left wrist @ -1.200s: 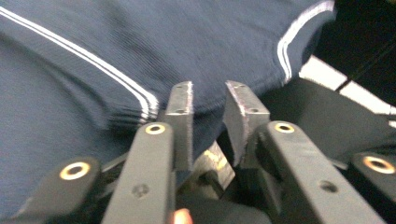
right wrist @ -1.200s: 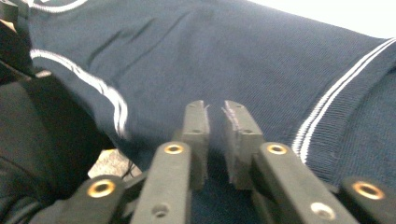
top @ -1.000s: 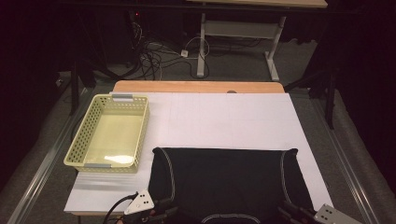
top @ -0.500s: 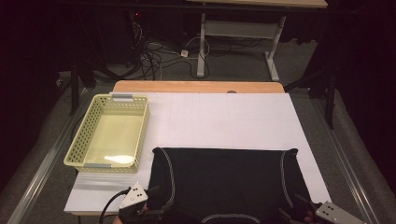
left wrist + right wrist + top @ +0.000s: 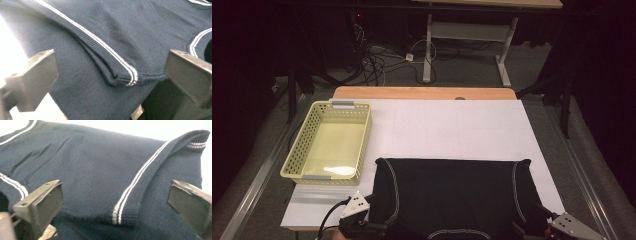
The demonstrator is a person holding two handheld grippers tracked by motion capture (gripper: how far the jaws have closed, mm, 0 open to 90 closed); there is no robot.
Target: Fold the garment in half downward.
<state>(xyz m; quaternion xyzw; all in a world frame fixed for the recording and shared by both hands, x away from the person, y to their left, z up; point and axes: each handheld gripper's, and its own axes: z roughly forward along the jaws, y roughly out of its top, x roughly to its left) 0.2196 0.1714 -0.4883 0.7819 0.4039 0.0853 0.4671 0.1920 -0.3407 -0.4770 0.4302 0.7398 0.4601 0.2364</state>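
In the high view a dark sweater (image 5: 457,197) with thin white stripes lies flat on the white sheet (image 5: 452,130) that covers the table, at the near edge and towards the right; a pale yellow basket (image 5: 330,142) stands on the sheet just beside the sweater's far left corner; the left gripper (image 5: 362,220) sits at the sweater's near left corner and the right gripper (image 5: 544,227) at its near right corner, each with a grey plate on top, though the dark cloth makes it hard to tell there whether either touches the knit.

In the left gripper view the left gripper (image 5: 110,75) has its jaws far apart, having just been opening; the folded, ribbed cuff (image 5: 125,75) of the sweater (image 5: 105,32), edged with two white lines, lies between them, with neither jaw pressing on it.

In the right gripper view the right gripper (image 5: 115,197) likewise stands wide, its jaws having just been opening; a striped cuff (image 5: 120,213) of the sweater (image 5: 82,165) lies loose between them, clear of both jaws.
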